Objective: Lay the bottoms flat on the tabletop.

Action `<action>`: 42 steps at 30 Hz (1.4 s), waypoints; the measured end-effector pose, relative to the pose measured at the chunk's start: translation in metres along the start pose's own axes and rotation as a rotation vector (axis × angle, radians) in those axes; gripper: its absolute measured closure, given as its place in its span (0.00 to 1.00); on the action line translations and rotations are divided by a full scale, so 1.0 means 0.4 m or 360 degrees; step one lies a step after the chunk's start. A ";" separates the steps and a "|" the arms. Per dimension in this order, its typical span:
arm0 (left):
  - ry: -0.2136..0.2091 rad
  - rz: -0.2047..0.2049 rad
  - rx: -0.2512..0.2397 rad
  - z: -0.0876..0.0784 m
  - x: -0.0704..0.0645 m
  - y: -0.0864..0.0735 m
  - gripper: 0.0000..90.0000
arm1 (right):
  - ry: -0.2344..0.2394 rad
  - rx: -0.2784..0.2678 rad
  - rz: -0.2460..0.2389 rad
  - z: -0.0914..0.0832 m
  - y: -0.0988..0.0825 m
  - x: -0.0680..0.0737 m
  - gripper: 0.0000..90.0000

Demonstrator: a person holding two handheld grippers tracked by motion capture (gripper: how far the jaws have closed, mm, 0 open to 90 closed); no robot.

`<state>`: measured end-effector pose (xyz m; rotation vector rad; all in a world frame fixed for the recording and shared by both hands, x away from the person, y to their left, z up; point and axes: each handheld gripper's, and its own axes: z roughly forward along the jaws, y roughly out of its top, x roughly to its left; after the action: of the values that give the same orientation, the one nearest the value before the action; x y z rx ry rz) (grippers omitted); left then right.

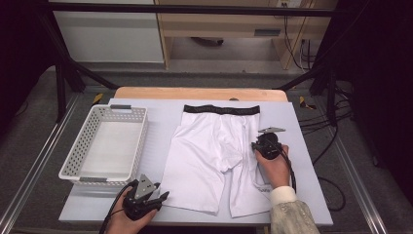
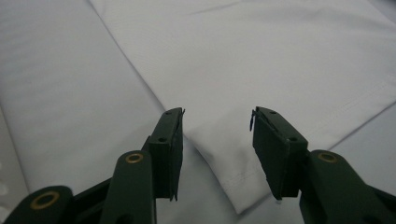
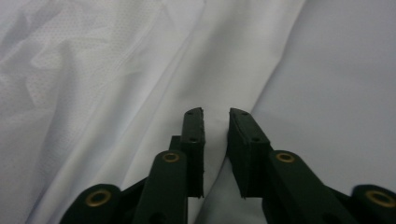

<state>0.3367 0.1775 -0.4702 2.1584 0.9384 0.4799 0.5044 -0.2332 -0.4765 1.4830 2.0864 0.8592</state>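
Lying flat on the pale table cover (image 1: 302,161), the white boxer briefs (image 1: 209,156) run lengthwise away from the person, black waistband (image 1: 221,109) at the far end and both leg openings pointing to the near edge. A white plastic basket (image 1: 83,146) stands to their left. The left gripper (image 1: 158,197) sits at the near corner of the left leg hem, jaws apart around it without pressing. The right gripper (image 1: 254,145) is over the right leg's outer edge, jaws narrowed to a small gap with cloth beneath, not pinched.
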 end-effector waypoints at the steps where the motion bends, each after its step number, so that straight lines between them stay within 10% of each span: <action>1: -0.0003 -0.0002 0.0003 0.001 -0.001 0.000 0.59 | 0.0011 0.0000 -0.0014 0.001 0.001 0.002 0.92; 6: -0.0004 -0.0004 0.0006 -0.003 -0.001 -0.004 0.59 | 0.0059 -0.0005 0.0006 0.003 0.003 -0.008 1.00; 14: -0.0009 -0.0011 0.0018 -0.004 0.001 -0.010 0.59 | -0.0233 0.0049 0.0086 -0.010 0.009 -0.094 1.00; 17: -0.0008 0.0002 0.0022 -0.004 -0.002 -0.009 0.59 | -0.0225 0.0000 0.0141 -0.025 0.018 -0.111 0.94; 23: 0.0017 -0.0001 0.0021 -0.011 0.001 -0.010 0.58 | -0.0149 -0.0054 0.0103 -0.097 -0.011 -0.095 0.86; 33: 0.0022 -0.0033 0.0076 -0.011 -0.001 -0.028 0.59 | -0.0038 -0.0121 0.0042 -0.229 -0.192 0.018 0.75; 42: -0.0064 -0.0060 0.0078 -0.011 0.000 -0.033 0.70 | -0.0173 -0.0045 0.0207 -0.302 -0.266 -0.010 0.65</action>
<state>0.3277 0.1859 -0.4771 2.1818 0.9764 0.3977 0.3542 -0.2901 -0.4655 1.6274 1.9098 0.8319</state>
